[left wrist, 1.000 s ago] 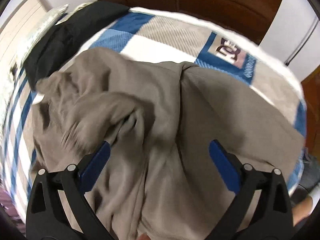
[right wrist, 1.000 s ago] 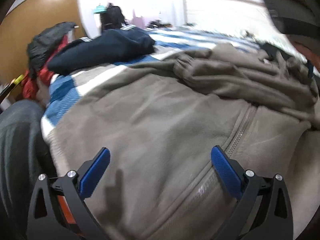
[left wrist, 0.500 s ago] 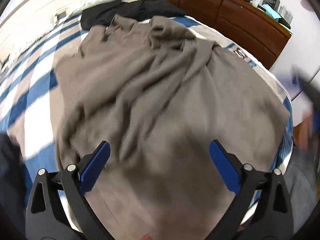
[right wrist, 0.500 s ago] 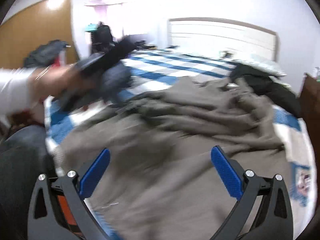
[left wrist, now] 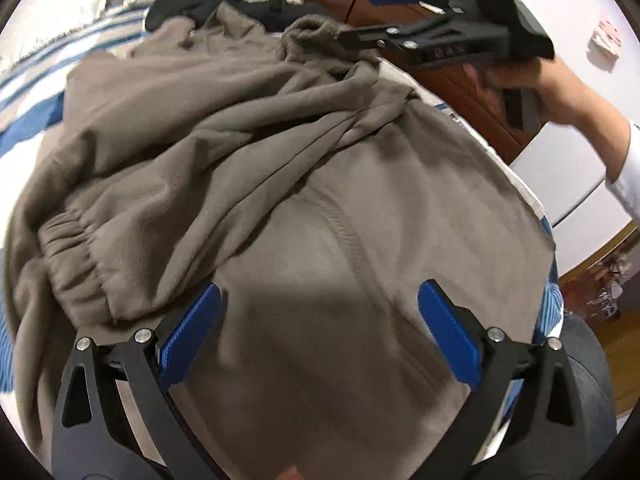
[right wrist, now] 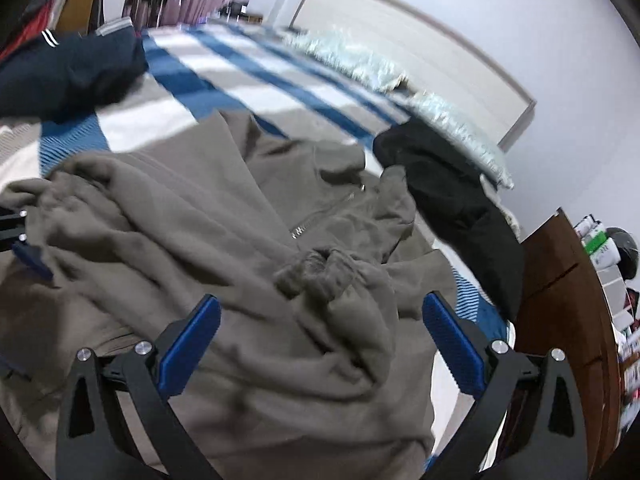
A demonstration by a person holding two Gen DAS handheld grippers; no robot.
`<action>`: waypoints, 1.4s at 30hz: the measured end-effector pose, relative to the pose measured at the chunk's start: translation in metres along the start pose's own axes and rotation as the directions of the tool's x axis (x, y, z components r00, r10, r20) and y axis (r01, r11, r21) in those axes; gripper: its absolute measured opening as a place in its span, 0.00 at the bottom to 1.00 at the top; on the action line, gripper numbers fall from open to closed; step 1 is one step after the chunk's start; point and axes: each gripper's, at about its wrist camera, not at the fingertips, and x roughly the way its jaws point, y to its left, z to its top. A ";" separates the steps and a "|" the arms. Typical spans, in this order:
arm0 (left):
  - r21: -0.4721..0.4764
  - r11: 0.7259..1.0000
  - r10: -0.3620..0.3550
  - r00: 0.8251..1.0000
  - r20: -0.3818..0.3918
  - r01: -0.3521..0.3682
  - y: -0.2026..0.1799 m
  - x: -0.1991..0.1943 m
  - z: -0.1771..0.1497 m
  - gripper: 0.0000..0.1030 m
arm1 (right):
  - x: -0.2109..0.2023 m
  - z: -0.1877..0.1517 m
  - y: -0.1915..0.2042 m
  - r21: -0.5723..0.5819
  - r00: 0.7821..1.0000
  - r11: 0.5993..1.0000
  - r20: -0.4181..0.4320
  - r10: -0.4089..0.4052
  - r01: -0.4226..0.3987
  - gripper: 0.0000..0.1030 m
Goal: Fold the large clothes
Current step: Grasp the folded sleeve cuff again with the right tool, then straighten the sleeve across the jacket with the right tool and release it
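Bedding in blue and white stripes (right wrist: 248,76) is covering the bed, and a taupe zip jacket (left wrist: 328,248) is lying spread across it, its upper part rumpled and one elastic cuff (left wrist: 76,256) sitting near the left gripper's (left wrist: 316,332) left finger. A black garment (right wrist: 452,196) is lying beside the jacket's collar, and a navy garment (right wrist: 68,76) is resting farther off. The left gripper is hovering over the flat body, jaws wide apart. The right gripper (right wrist: 320,336) is hanging over a bunched cuff (right wrist: 320,268), jaws also apart, gripping nothing.
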 end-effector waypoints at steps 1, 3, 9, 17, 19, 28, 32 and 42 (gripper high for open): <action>-0.008 1.000 0.019 1.000 -0.009 -0.019 0.007 0.005 0.002 0.94 | 0.014 0.003 -0.002 -0.017 0.999 1.000 -0.036 -0.014 0.013 0.96; -0.051 0.998 0.041 0.999 -0.003 -0.041 0.024 0.012 0.007 0.94 | 0.040 0.005 -0.002 -0.054 0.994 0.998 -0.108 -0.022 0.016 0.95; -0.093 0.990 0.114 0.992 0.047 -0.109 0.053 0.012 0.018 0.94 | 0.075 0.014 -0.003 -0.019 0.974 0.998 -0.220 0.056 -0.062 0.41; -0.181 0.968 0.194 0.974 0.117 -0.171 0.088 -0.005 0.026 0.94 | 0.026 0.025 -0.049 0.371 0.969 0.904 -0.042 0.245 -0.212 0.26; -0.175 0.966 0.214 0.969 0.120 -0.192 0.088 -0.004 0.022 0.94 | 0.008 0.017 -0.064 0.491 0.955 0.825 0.051 0.293 -0.279 0.25; -0.173 0.962 0.238 0.960 0.148 -0.212 0.087 -0.010 0.021 0.94 | 0.022 -0.108 -0.110 0.882 0.934 0.358 0.204 0.293 -0.305 0.28; -0.179 0.961 0.238 0.959 0.154 -0.209 0.089 -0.016 0.019 0.94 | 0.024 -0.141 -0.118 0.922 0.948 0.290 0.184 0.260 -0.258 0.40; -0.034 0.969 0.247 0.959 0.139 -0.244 0.061 -0.034 0.008 0.94 | -0.021 -0.167 -0.126 0.914 0.956 0.322 0.176 0.233 -0.247 0.90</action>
